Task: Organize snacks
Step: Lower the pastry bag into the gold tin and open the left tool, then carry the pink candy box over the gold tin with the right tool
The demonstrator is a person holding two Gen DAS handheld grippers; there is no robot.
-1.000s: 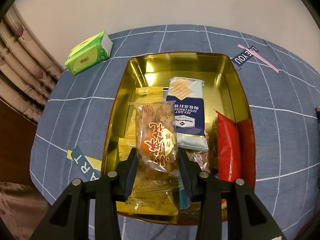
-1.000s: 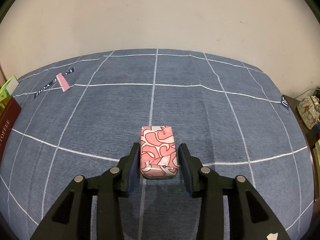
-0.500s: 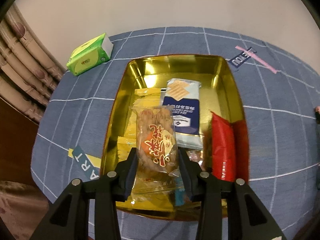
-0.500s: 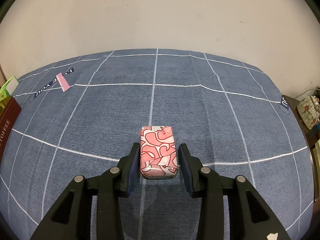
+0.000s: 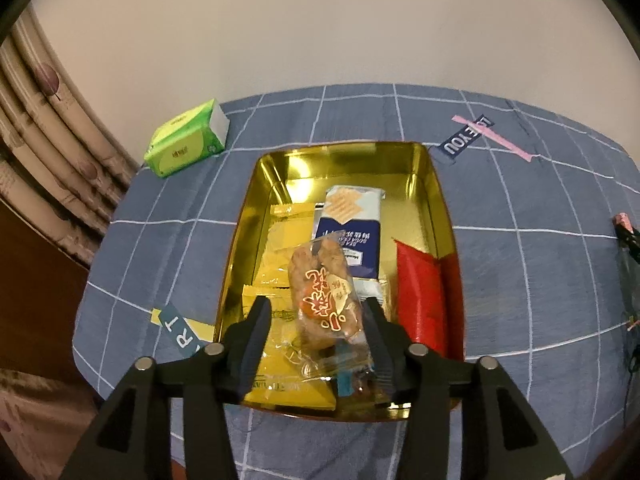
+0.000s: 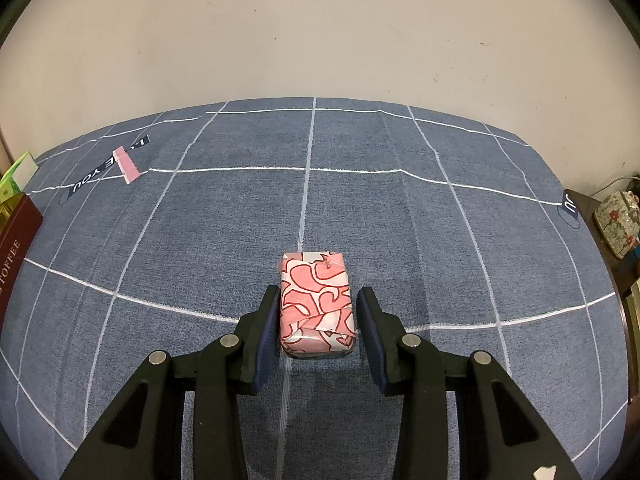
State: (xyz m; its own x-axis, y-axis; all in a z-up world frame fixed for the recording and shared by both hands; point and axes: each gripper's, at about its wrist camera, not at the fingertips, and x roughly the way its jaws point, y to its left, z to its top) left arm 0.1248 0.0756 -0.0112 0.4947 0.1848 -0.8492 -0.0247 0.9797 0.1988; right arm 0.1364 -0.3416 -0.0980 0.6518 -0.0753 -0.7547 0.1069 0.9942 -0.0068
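While the left gripper point(image 5: 316, 322) stands open above the gold rectangular metal tin point(image 5: 434, 184) at frame centre, a clear packet of brown pastry with a red label point(image 5: 324, 296) lies tilted between its fingers among the tin's other snacks. Lower centre of the right view, the right gripper point(image 6: 316, 320) stands open around a pink-and-white wrapped block point(image 6: 316, 304) on the blue grid tablecloth point(image 6: 400, 220).

One gold tin point(image 5: 440, 200) holds several snacks: one clear brown-snack packet point(image 5: 326, 292), one blue cracker pack point(image 5: 352, 224), one red packet point(image 5: 420, 292), and yellow packets point(image 5: 276, 248), at least two. Outside the tin: one green tissue pack point(image 5: 186, 144) and one pink-patterned block point(image 6: 316, 306).
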